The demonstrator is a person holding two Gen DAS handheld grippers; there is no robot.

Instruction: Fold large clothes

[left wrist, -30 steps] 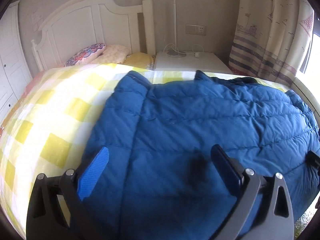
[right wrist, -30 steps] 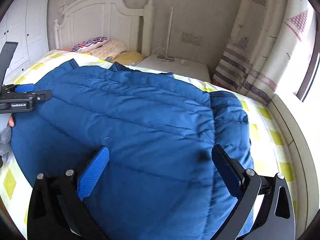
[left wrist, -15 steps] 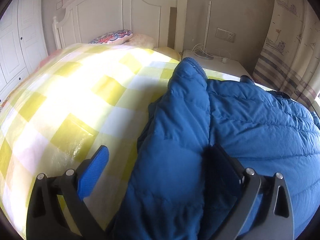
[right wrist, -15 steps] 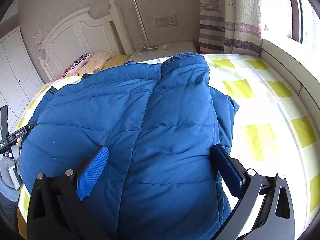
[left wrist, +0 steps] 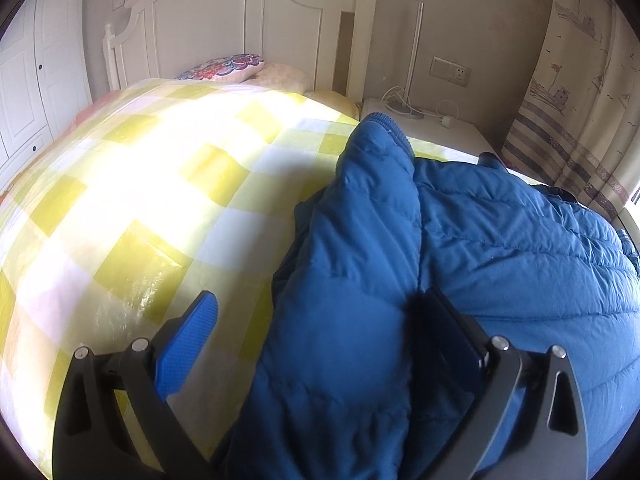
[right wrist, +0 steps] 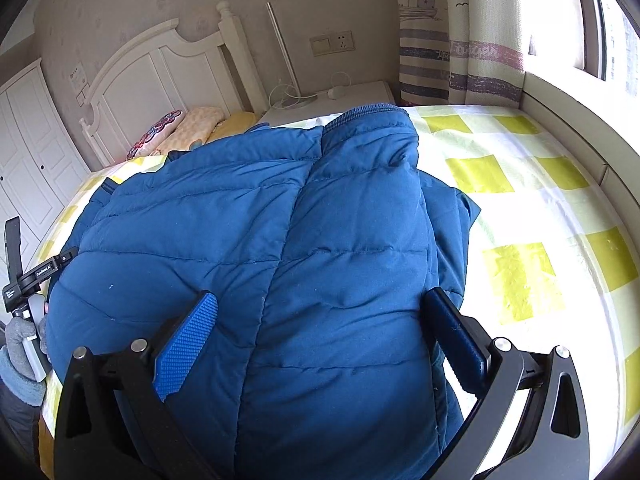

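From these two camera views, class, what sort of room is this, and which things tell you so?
Almost certainly a bedroom: a bed with a white panelled wooden headboard, a yellow-and-white checked bedspread with patterned pillows at its head, and a white bedside table beside it.

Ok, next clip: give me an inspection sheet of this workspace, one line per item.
Surface: bed with yellow checked cover, sunlit.
Job's things: blue down jacket spread on the bed, both sleeves folded over the body.
Clutter: pillows by the headboard.
Grippers: left tongs open over the jacket's left edge; right tongs open over its right sleeve.
Cables: white cord on the nightstand, by the lamp pole.
Surroundings: wardrobe, wall socket, curtain, window.
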